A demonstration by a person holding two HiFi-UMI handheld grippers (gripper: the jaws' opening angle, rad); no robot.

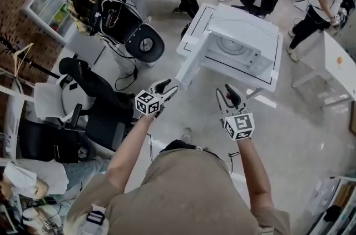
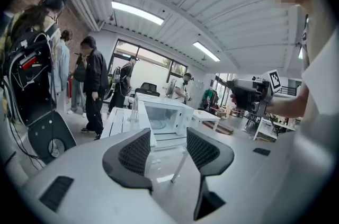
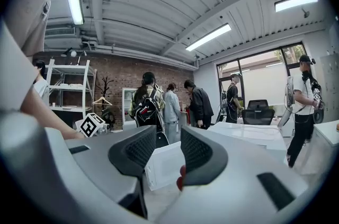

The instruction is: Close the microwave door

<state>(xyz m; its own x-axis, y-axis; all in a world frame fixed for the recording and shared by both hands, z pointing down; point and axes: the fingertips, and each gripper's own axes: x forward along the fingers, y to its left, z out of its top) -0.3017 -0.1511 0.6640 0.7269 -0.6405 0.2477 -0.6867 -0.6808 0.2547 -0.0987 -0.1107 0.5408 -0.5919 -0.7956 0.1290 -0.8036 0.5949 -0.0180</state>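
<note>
Left grabber (image 1: 167,87) and right grabber (image 1: 229,93) point with empty, spread fingers toward the microwave (image 1: 245,28), likely to push its open door (image 1: 191,60) shut.

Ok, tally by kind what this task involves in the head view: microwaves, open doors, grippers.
microwave: 1
open door: 1
grippers: 2, the left gripper and the right gripper
total: 4

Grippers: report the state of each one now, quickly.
Left gripper: open, jaws apart, holding nothing.
Right gripper: open, jaws apart, holding nothing.
</note>
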